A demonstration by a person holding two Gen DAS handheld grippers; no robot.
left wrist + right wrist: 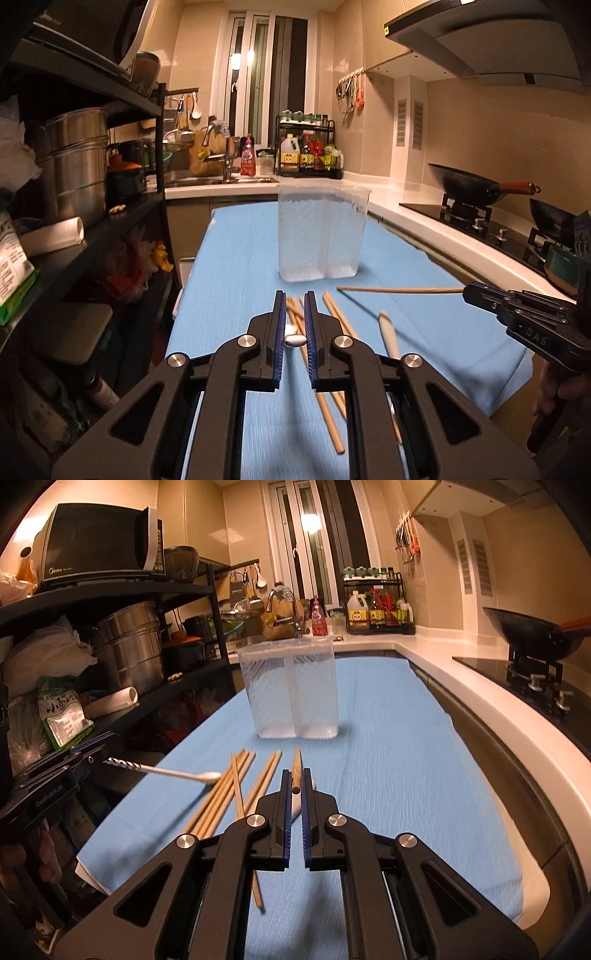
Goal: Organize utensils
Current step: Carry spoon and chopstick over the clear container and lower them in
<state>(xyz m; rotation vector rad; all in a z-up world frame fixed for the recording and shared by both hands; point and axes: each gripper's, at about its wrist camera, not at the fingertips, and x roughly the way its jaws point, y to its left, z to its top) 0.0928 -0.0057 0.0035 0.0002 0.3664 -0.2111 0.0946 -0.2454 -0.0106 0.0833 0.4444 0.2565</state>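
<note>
A clear two-compartment holder (321, 236) (291, 690) stands upright on the blue cloth (236, 258) (388, 757). My left gripper (294, 295) (110, 755) is shut on a white spoon (294, 339) with a blue-patterned handle (166, 771), held above the cloth. My right gripper (294, 773) (466, 290) is shut on one wooden chopstick (296, 768) (399, 290), also lifted. Several loose chopsticks (221, 797) (334, 314) lie on the cloth in front of the holder. A second white spoon (388, 332) (314, 784) lies beside them, partly hidden by my right fingers.
A black shelf (122, 206) (110, 590) with steel pots (74, 162) and a microwave (99, 542) lines the left side. A white counter (461, 243) (461, 686) with a hob and wok (476, 188) (532, 631) runs along the right. The sink (221, 181) is at the back.
</note>
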